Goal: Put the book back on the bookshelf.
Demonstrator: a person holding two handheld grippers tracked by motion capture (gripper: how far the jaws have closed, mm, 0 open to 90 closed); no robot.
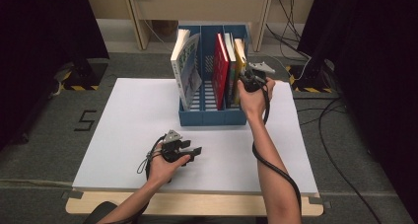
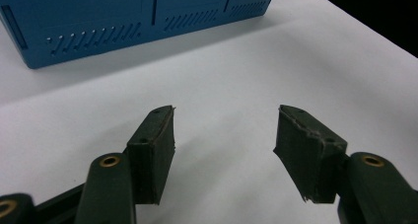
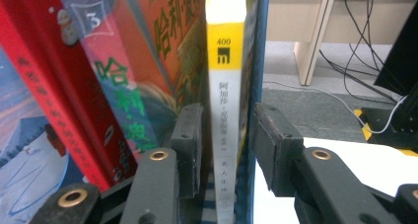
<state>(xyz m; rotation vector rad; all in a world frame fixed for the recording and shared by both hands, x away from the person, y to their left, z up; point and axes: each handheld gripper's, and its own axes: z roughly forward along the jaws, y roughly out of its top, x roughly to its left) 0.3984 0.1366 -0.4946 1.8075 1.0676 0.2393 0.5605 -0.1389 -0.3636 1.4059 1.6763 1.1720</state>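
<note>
The thin yellow-spined paperback book (image 3: 226,110) is being straddled, unclamped, by the right gripper (image 3: 224,135) in the blue plastic file rack (image 1: 213,116); the left gripper (image 2: 224,150) is being held open above the white counter (image 1: 123,135).

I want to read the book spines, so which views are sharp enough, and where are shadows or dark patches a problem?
Right gripper view: the yellow book spine is sharp and its print legible; the red book at left is close and soft. High view: evenly lit on the table, dark curtains at both sides, spines too small. Left gripper view: soft shadow under the blue rack.
</note>
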